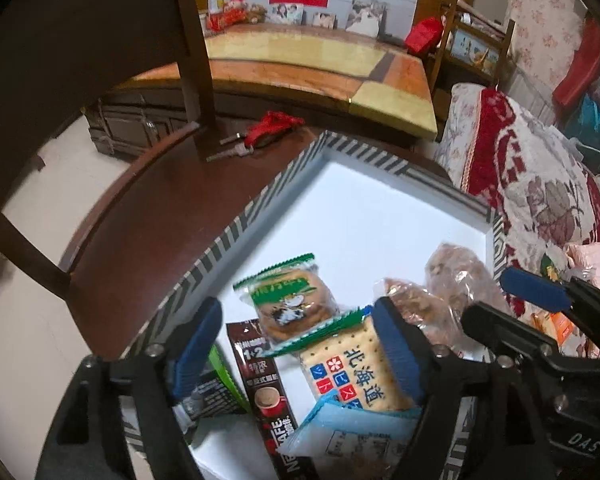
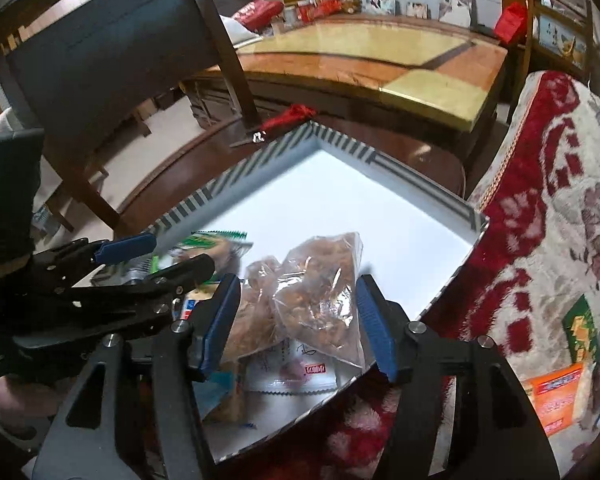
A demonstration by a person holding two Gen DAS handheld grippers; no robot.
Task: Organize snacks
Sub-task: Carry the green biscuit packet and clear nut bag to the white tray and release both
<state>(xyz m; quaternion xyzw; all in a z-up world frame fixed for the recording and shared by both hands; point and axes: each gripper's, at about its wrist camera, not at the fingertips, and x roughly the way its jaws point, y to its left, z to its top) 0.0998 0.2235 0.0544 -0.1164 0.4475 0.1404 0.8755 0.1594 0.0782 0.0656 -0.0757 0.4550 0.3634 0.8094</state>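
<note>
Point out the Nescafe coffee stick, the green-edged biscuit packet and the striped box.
Nescafe coffee stick [image 1: 266, 392], left wrist view, middle.
Green-edged biscuit packet [image 1: 290, 300], left wrist view, centre.
Striped box [image 1: 236, 232], left wrist view, left rim.

The box [image 1: 260, 204] looks like stiff card, matt white inside with a striped printed rim. It rests on a dark wooden table [image 1: 172, 208], polished enough to catch the light. The biscuit packets [image 1: 290, 300] and the coffee sachet [image 1: 266, 396] are glossy printed film; the two bags of brown snacks [image 2: 320, 284] are clear, crinkled plastic. Each gripper is matt black plastic with ribbed blue pads [image 1: 198, 344] and shiny metal screws. The blanket [image 2: 540, 208] beside the box is thick, fuzzy cloth.
</note>
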